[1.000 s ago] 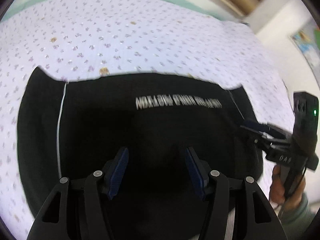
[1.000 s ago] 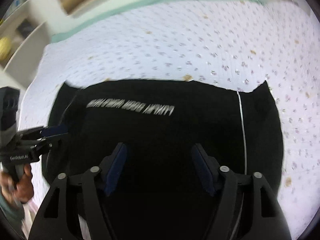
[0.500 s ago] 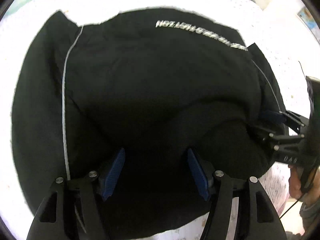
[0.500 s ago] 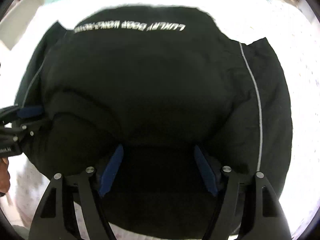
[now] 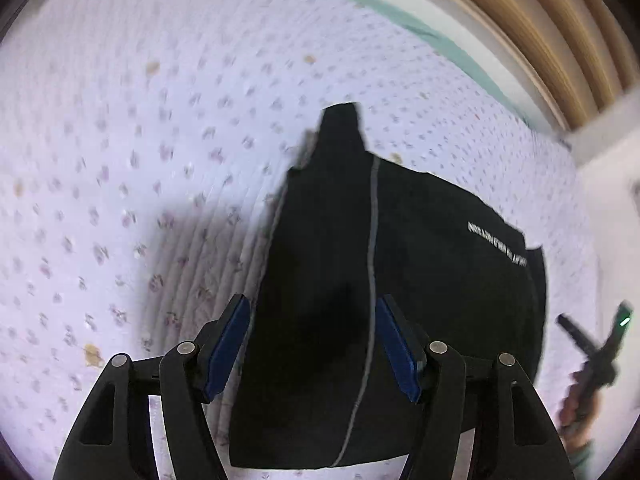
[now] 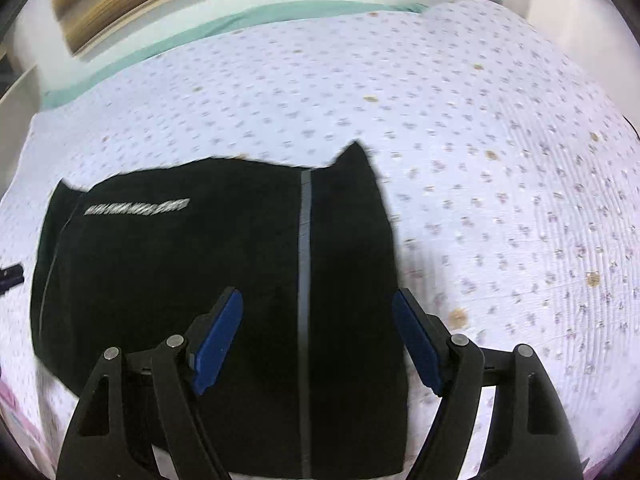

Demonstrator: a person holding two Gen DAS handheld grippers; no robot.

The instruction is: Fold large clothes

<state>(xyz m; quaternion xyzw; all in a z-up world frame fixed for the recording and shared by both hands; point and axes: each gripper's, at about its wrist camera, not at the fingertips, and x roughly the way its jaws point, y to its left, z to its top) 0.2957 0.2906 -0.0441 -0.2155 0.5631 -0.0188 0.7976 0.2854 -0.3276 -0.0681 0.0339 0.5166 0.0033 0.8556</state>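
Garment on bed appears soft, limp, best gripped at corners; left claw and right claw spread, empty.

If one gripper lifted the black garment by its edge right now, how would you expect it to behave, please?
The black garment would probably droop and unfold: it is soft cloth lying flat in layers on the floral bedsheet. It looks thick, so likely fairly heavy. The open right gripper should grip it without slipping.
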